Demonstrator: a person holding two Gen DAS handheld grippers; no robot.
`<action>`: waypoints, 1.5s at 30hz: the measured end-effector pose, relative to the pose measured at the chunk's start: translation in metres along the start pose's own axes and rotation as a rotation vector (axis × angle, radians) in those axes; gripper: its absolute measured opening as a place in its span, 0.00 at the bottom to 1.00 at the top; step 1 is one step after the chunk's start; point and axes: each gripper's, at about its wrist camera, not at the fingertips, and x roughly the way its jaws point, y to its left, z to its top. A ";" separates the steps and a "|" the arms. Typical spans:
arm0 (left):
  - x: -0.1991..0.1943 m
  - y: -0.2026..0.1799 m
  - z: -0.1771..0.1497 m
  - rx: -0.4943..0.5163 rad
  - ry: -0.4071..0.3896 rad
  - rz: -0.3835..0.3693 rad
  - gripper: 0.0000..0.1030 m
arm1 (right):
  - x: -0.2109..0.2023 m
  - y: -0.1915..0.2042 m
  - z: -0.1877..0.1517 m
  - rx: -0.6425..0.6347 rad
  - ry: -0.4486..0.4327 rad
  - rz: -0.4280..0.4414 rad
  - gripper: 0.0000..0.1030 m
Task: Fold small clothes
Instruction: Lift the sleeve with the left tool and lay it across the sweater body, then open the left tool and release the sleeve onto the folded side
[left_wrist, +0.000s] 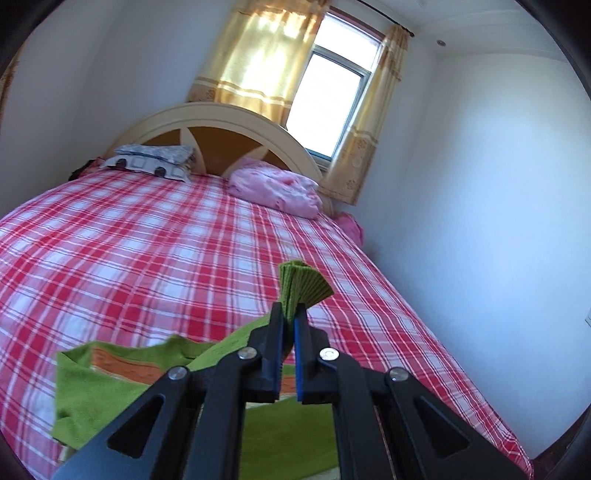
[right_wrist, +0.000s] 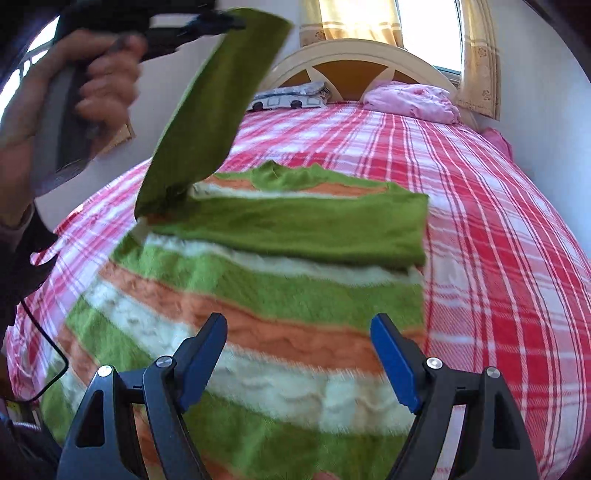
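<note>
The left gripper (left_wrist: 290, 314) was clamped on the ribbed cuff of the sweater's sleeve (left_wrist: 301, 284), which fanned out past its nearly closed tips toward 12 o'clock. Seen from the right wrist, that same gripper (right_wrist: 221, 20) sat high at 11 o'clock in the person's hand (right_wrist: 99, 74), with the green sleeve (right_wrist: 218, 103) hanging slanted from it down to the shoulder of the garment.

The striped sweater (right_wrist: 258, 314) (green, orange and white bands) lay flat on the red plaid bed (right_wrist: 498, 221), its other sleeve (right_wrist: 295, 229) folded straight across the chest. The right gripper (right_wrist: 298, 332) hovered over the lower half of the sweater, jaws spread wide and holding nothing.

At 12 o'clock a pink pillow (right_wrist: 410, 101) and a patterned pillow (right_wrist: 288, 96) rested against the headboard (right_wrist: 351, 62).
</note>
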 end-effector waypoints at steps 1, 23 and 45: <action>0.005 -0.006 -0.004 0.006 0.011 -0.005 0.05 | 0.000 -0.002 -0.003 0.005 0.003 0.000 0.78; 0.076 -0.065 -0.096 0.261 0.259 0.054 0.55 | 0.016 -0.009 -0.023 0.057 0.045 0.052 0.80; 0.006 0.179 -0.125 0.292 0.367 0.680 0.92 | 0.025 -0.070 0.060 0.269 -0.017 0.054 0.72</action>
